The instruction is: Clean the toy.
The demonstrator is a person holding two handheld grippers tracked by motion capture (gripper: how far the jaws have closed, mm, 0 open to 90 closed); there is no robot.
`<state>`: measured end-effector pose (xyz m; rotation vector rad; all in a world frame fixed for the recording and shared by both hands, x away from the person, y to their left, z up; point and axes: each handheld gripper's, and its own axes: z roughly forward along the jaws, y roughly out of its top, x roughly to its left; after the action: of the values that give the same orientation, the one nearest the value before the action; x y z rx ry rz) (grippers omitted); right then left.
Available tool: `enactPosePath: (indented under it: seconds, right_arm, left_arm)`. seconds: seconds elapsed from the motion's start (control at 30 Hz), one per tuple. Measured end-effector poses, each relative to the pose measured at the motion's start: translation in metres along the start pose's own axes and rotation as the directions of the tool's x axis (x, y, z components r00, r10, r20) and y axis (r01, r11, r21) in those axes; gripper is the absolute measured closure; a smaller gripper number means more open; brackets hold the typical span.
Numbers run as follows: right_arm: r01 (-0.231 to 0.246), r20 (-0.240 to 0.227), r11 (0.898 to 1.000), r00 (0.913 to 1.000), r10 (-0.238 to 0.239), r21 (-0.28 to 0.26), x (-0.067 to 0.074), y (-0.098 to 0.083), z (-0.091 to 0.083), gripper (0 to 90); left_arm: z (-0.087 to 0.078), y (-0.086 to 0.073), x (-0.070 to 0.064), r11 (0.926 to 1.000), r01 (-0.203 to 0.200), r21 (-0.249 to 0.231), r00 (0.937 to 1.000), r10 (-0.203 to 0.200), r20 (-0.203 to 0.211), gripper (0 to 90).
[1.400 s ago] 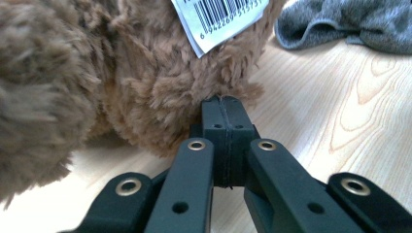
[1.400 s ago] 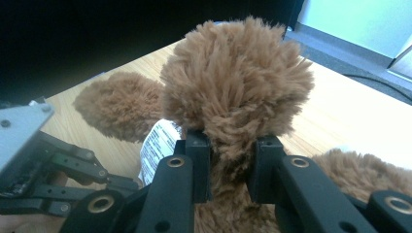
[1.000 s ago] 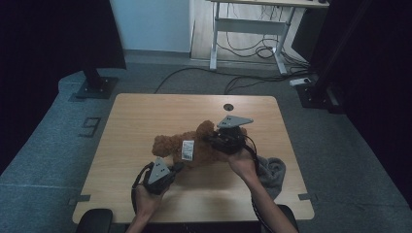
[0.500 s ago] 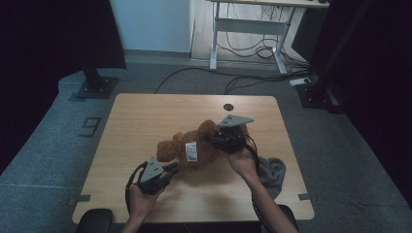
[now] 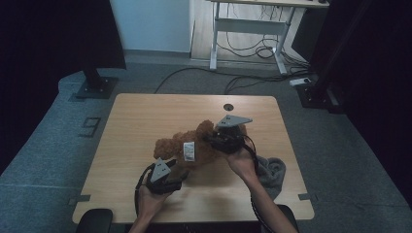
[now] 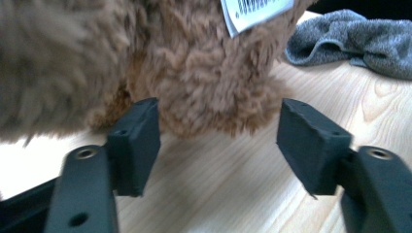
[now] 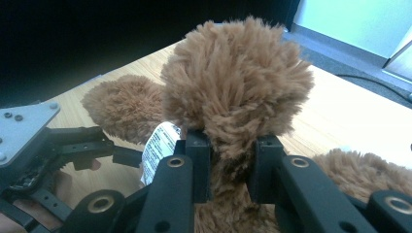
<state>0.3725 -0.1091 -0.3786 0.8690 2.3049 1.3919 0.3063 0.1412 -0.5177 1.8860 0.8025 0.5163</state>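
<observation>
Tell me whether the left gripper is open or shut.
Open. The left gripper has just been opening; its jaws stand apart before the brown plush toy, pads touching no fur.

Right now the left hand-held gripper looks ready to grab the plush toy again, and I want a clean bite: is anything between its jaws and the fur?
Nothing visible. The left hand-held gripper has just been opening, and only bare wooden table lies between its jaws and the brown plush toy. The grey cloth lies off to the side.

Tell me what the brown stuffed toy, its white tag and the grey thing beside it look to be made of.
Brown stuffed toy: long shaggy plush pile, matte, probably synthetic.
White tag: thin printed fabric or paper, with barcode lines.
Grey cloth: soft, nubbly knit or fleece, lying in folds.
</observation>
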Motion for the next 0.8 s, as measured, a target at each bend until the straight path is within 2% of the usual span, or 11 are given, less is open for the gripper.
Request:
enactPosePath:
  seconds: [0.13, 0.2, 0.33, 0.47, 0.53, 0.8]
  right_arm:
    - [-0.003, -0.003, 1.0, 1.0, 0.003, -0.001, 0.0, 0.0, 0.0, 74.7]
    - [-0.003, -0.006, 1.0, 1.0, 0.003, -0.002, 0.001, -0.001, 0.0, 74.7]
    - [0.002, -0.012, 1.0, 0.9999, -0.002, 0.0, 0.003, -0.001, 0.0, 74.7]
    - [0.003, -0.011, 1.0, 0.9999, -0.003, -0.001, 0.003, -0.001, 0.001, 74.7]
    - [0.002, -0.012, 1.0, 0.9999, -0.002, 0.001, 0.003, -0.002, 0.001, 74.7]
    - [0.007, -0.015, 1.0, 0.9999, -0.007, -0.001, 0.004, -0.002, 0.001, 74.7]
  left_arm:
    - [0.002, 0.006, 0.0, 1.0, -0.005, 0.001, 1.0, 0.005, -0.005, 33.0]
    - [0.006, 0.008, 0.002, 0.9998, 0.011, 0.016, 0.9998, -0.011, -0.017, 33.0]
    - [0.011, 0.01, 0.006, 0.9995, 0.027, 0.016, 0.9996, -0.026, -0.012, 35.2]
    - [0.01, 0.012, 0.008, 0.9993, 0.037, 0.007, 0.9991, -0.037, -0.021, 49.9]
    - [0.01, 0.013, 0.008, 0.9994, 0.029, 0.018, 0.9992, -0.029, -0.027, 60.3]
    - [0.014, 0.015, 0.009, 0.9994, 0.005, 0.034, 0.9994, -0.004, -0.035, 84.7]
